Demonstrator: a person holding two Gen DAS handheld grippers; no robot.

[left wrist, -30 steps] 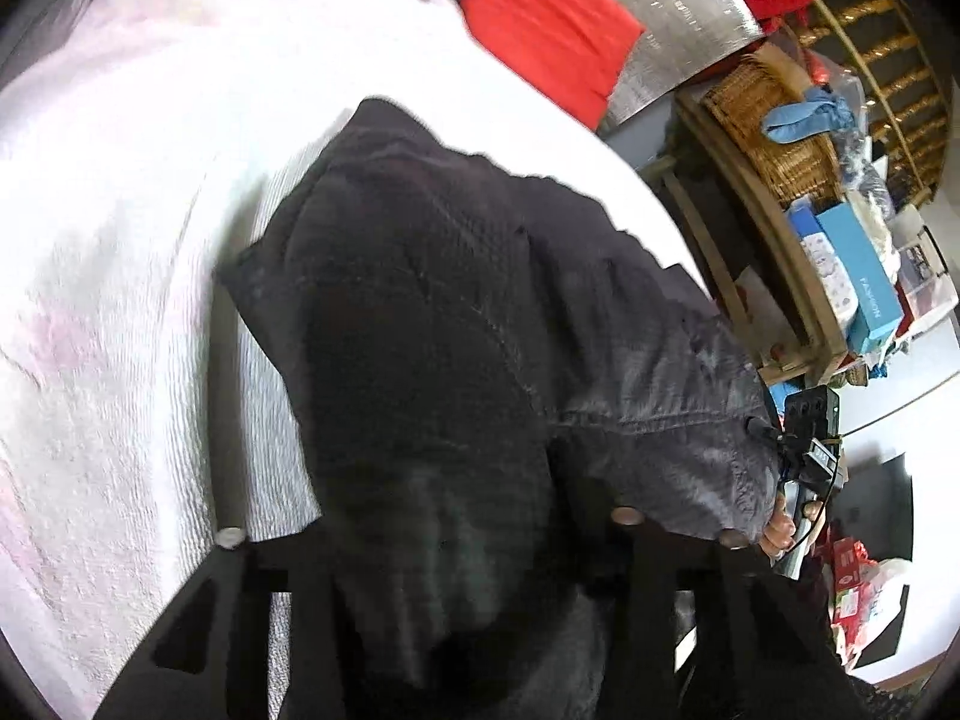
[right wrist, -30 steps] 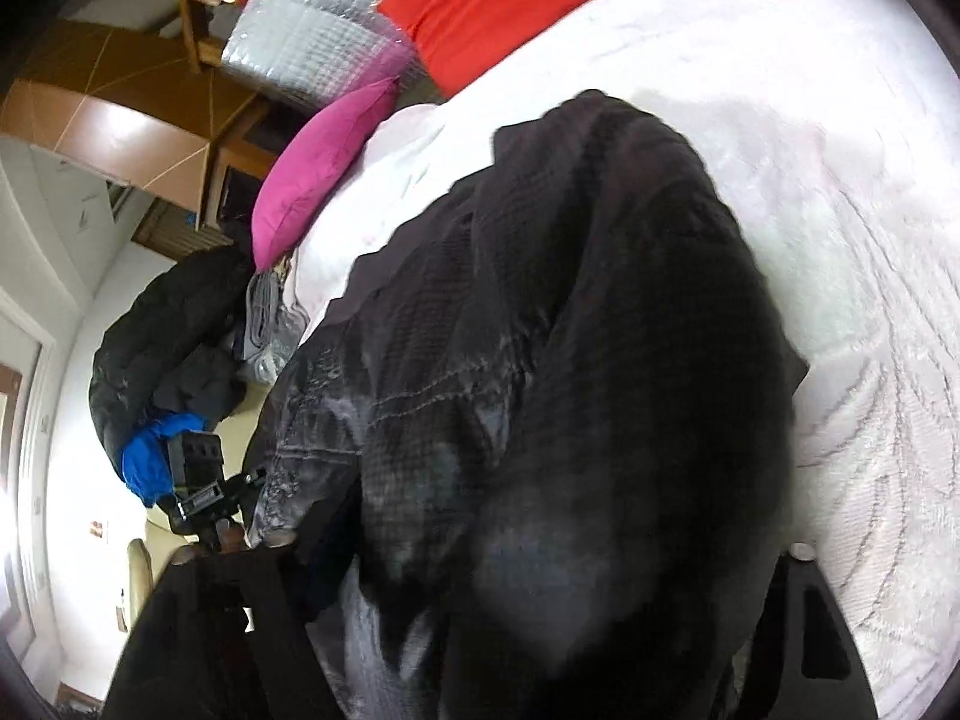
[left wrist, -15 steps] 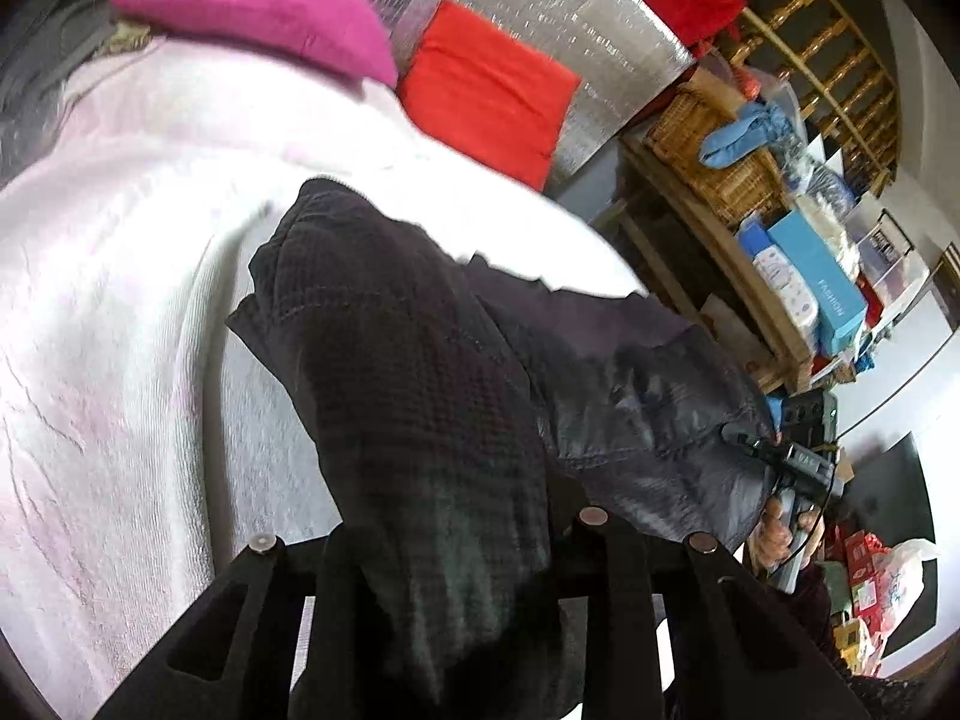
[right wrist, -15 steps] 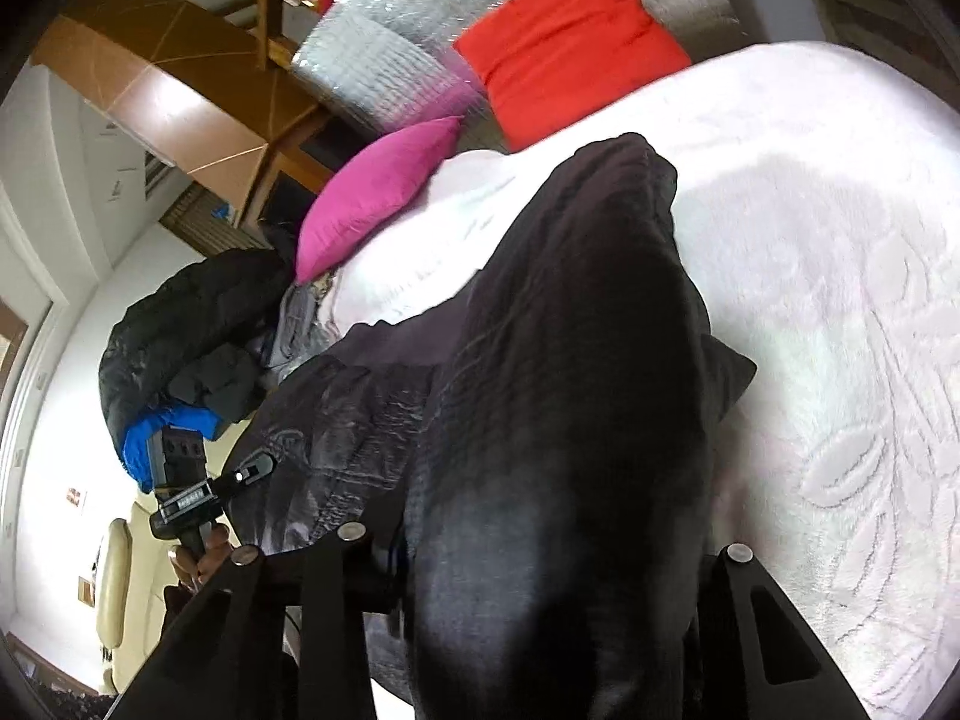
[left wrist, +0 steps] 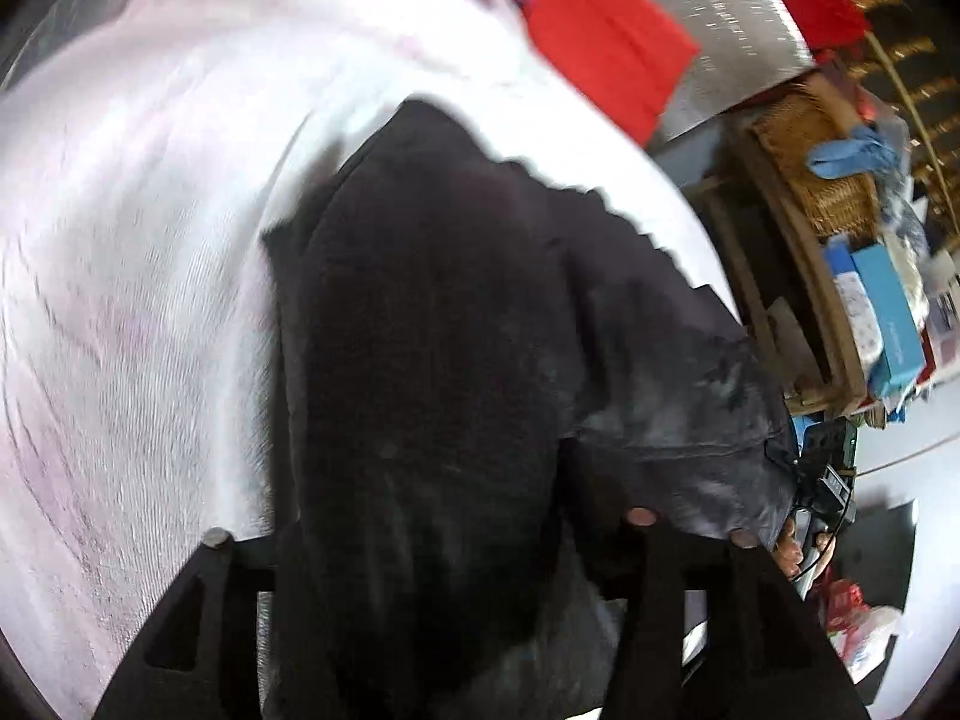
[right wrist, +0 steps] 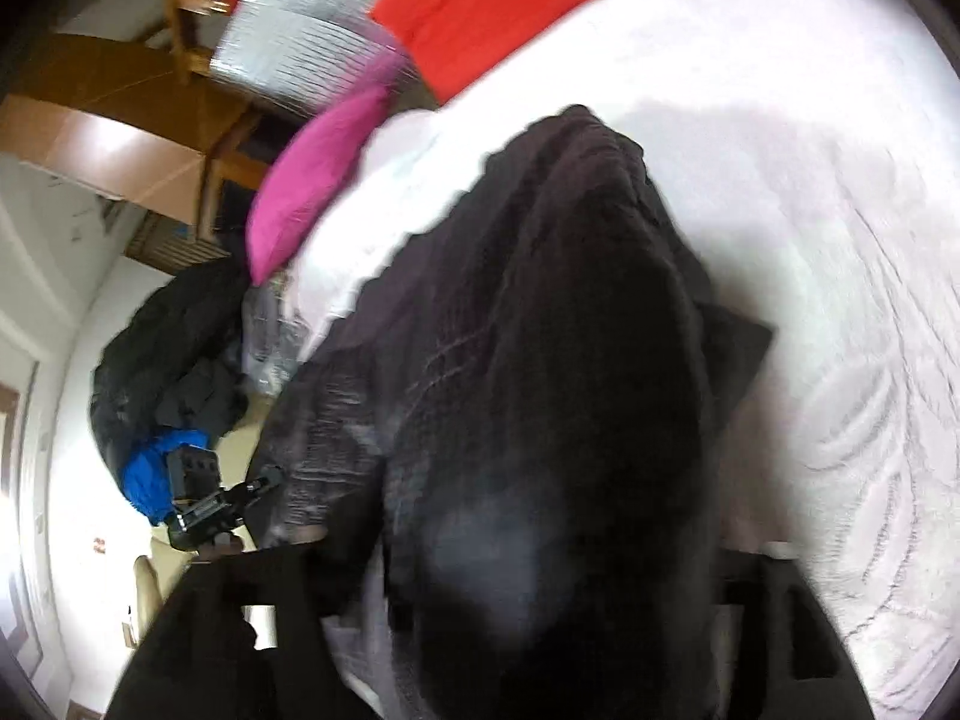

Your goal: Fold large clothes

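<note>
A large dark garment (left wrist: 456,360) lies bunched on the white bedspread (left wrist: 132,276), its thick fold running toward the camera. My left gripper (left wrist: 426,528) straddles that fold; its jaws are opening and the cloth sits loosely between them. In the right wrist view the same garment (right wrist: 558,360) fills the gap of my right gripper (right wrist: 534,549), whose jaws are also opening, with a little room beside the right finger (right wrist: 798,612). A greyer, shinier part of the garment (right wrist: 336,450) hangs over the bed's near edge between the two grippers. Both views are motion-blurred.
A magenta pillow (right wrist: 312,180), a red cushion (left wrist: 606,54) and a silver foil panel (left wrist: 738,18) are at the bed's far end. Wooden shelves with a wicker basket (left wrist: 810,150) and boxes stand on one side, a dark coat with blue cloth (right wrist: 162,468) on the other.
Both grippers' fingers stand wider apart around the fold than half a second ago. Both views have dipped back toward the bed, showing less of the pillows, and are now blurred.
</note>
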